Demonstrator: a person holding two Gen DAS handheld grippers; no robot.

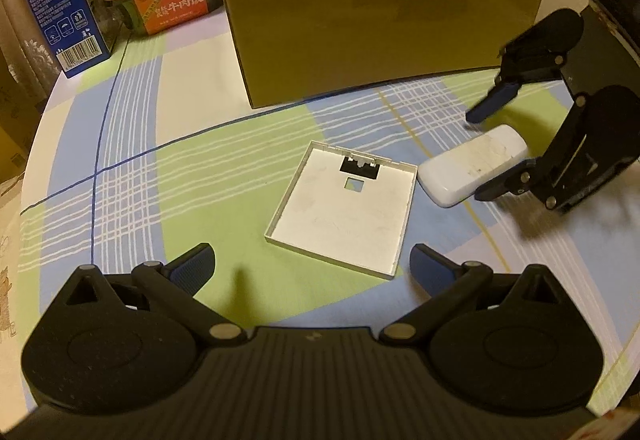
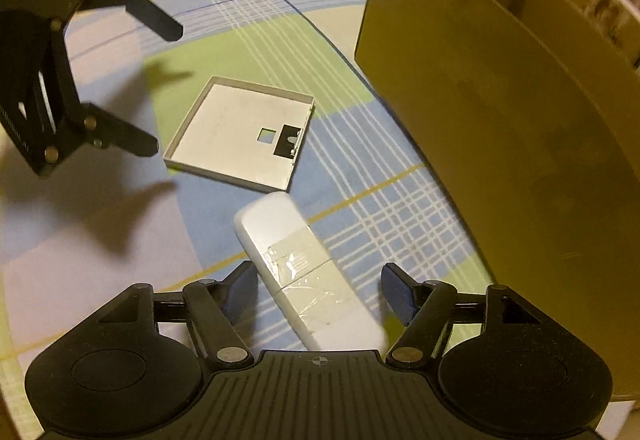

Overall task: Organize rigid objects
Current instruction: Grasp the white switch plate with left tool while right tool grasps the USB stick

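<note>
Step in hand: pick-up of white oblong case [image 2: 308, 276] on bench [image 1: 132, 175]. Right hand-held gripper [image 2: 320, 292] straddles it, jaws part open, pads apparently not yet pressing. Left hand-held gripper [image 1: 312, 264] wide open, empty, near flat white cover [image 1: 344, 207]. Next: close, lift, carry to cardboard box [image 1: 380, 31].

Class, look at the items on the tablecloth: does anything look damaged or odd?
Yes. The white oblong case between the right claw's open jaws is patched with clear tape. The flat white cover lies inside-up, with a square hole.
</note>
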